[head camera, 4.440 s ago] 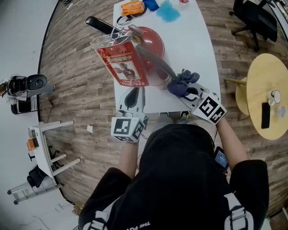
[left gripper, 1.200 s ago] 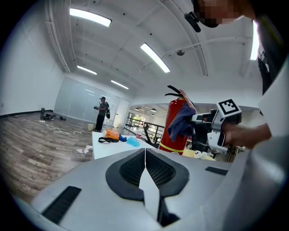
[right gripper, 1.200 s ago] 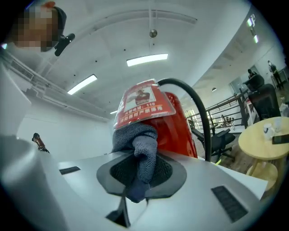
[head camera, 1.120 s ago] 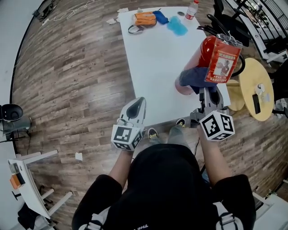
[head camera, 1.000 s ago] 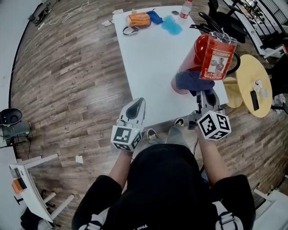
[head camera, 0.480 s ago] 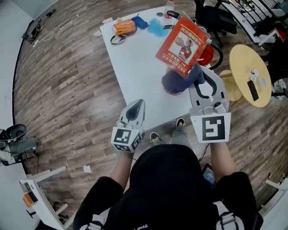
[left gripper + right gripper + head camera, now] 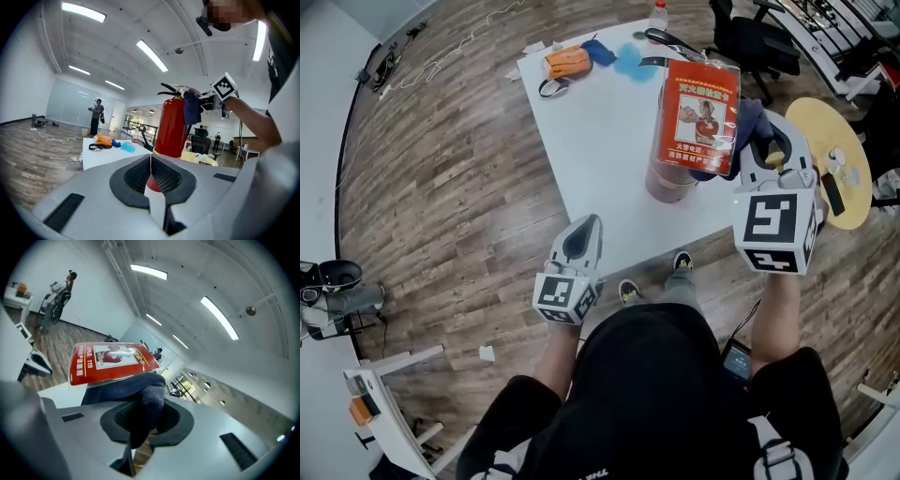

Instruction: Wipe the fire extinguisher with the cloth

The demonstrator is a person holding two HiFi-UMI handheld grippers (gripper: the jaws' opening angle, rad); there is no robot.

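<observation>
The red fire extinguisher (image 7: 670,178) (image 7: 171,126) stands on end on the white table (image 7: 591,150). A red instruction tag (image 7: 699,117) (image 7: 110,361) hangs in front of its upper body and hides it from above. My right gripper (image 7: 766,141) (image 7: 140,427) is raised at the extinguisher's right side, shut on a dark blue cloth (image 7: 748,120) (image 7: 146,392) (image 7: 191,107) that lies against the top of the cylinder. My left gripper (image 7: 581,236) (image 7: 151,161) is shut and holds nothing, low by the table's near edge, pointing toward the extinguisher.
An orange pouch (image 7: 566,62), light blue cloths (image 7: 628,61) and a water bottle (image 7: 657,14) lie at the table's far end. A black office chair (image 7: 755,42) and a round yellow side table (image 7: 836,164) stand to the right. A person (image 7: 97,112) stands far off.
The extinguisher, earlier lying down and then tilted, now stands upright. My right gripper with the cloth has risen and moved right along its upper part. The left gripper has hardly moved.
</observation>
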